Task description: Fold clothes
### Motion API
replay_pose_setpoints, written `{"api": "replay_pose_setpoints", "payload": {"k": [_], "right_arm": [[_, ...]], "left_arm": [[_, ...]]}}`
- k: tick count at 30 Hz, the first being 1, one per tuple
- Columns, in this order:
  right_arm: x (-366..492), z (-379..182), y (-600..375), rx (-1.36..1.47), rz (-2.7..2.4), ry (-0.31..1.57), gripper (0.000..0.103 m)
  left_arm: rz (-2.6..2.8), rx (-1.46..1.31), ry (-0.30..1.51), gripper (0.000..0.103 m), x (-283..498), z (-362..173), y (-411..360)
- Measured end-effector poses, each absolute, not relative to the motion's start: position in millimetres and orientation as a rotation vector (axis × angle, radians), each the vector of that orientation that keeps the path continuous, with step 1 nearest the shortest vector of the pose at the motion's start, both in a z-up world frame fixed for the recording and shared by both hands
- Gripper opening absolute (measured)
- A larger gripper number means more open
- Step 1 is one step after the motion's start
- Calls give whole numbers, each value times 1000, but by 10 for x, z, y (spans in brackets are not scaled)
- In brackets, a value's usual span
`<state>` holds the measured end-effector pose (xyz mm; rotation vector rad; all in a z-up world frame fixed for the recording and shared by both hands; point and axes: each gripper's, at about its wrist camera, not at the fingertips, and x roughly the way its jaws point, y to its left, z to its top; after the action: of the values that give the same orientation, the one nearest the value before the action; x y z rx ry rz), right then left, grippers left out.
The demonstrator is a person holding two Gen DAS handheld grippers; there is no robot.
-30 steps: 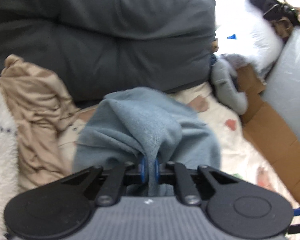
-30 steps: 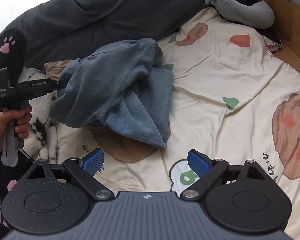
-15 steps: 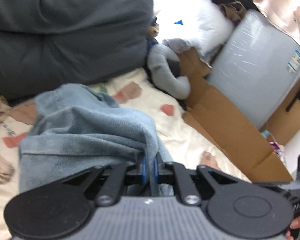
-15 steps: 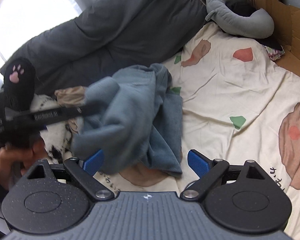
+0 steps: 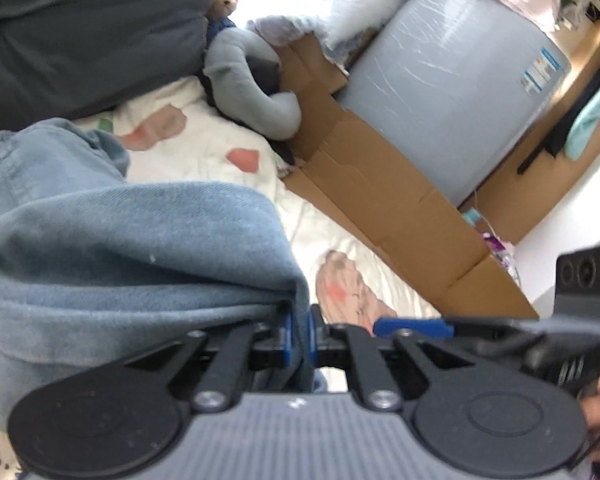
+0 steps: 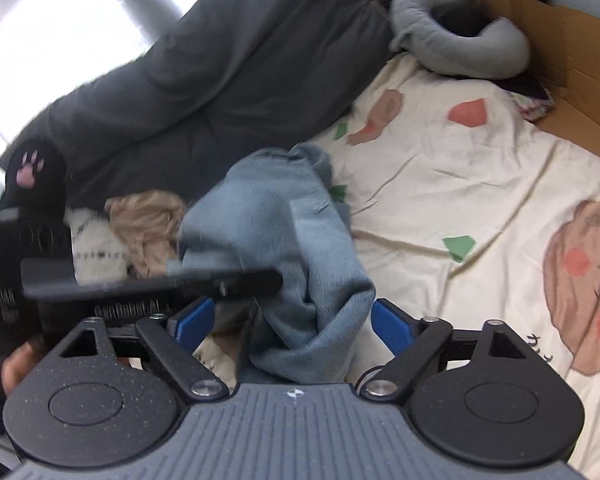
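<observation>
A blue denim garment [image 5: 132,240] hangs bunched from my left gripper [image 5: 299,332], whose blue pads are shut on a fold of it. In the right wrist view the same garment [image 6: 284,248] is lifted off the patterned bedsheet [image 6: 480,184], and its lower end droops between the fingers of my right gripper [image 6: 292,320], which stands open around it. The left gripper [image 6: 236,280] reaches in from the left there, with a hand on its handle. In the left wrist view the right gripper's blue pad [image 5: 412,327] sits just right of the pinched fold.
A dark grey duvet [image 6: 220,72] lies along the back of the bed. A beige garment [image 6: 148,220] and a white fluffy item lie at the left. A grey curved pillow [image 6: 460,48], cardboard box [image 5: 380,200] and grey wrapped cylinder [image 5: 452,92] line the right side.
The left gripper has carried the denim garment rightward and toward the right gripper. The hanging cloth now lies between the right gripper's open fingers, and the two grippers are close together.
</observation>
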<state>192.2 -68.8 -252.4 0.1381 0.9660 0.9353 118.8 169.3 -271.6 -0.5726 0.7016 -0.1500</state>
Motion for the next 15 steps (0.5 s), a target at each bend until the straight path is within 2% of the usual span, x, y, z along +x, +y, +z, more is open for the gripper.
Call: {"api": "replay_pose_setpoints", "payload": {"k": [10, 13, 15], "right_arm": [[2125, -2715, -782, 213, 915, 1056, 87], [2122, -2851, -699, 205, 930, 1123, 82], [2118, -2945, -666, 212, 935, 1164, 72]], "left_arm": [[-239, -544, 757, 5, 1171, -2986, 1314], [-274, -523, 757, 5, 1159, -3017, 1222], [-286, -517, 761, 3, 1157, -3035, 1194]]}}
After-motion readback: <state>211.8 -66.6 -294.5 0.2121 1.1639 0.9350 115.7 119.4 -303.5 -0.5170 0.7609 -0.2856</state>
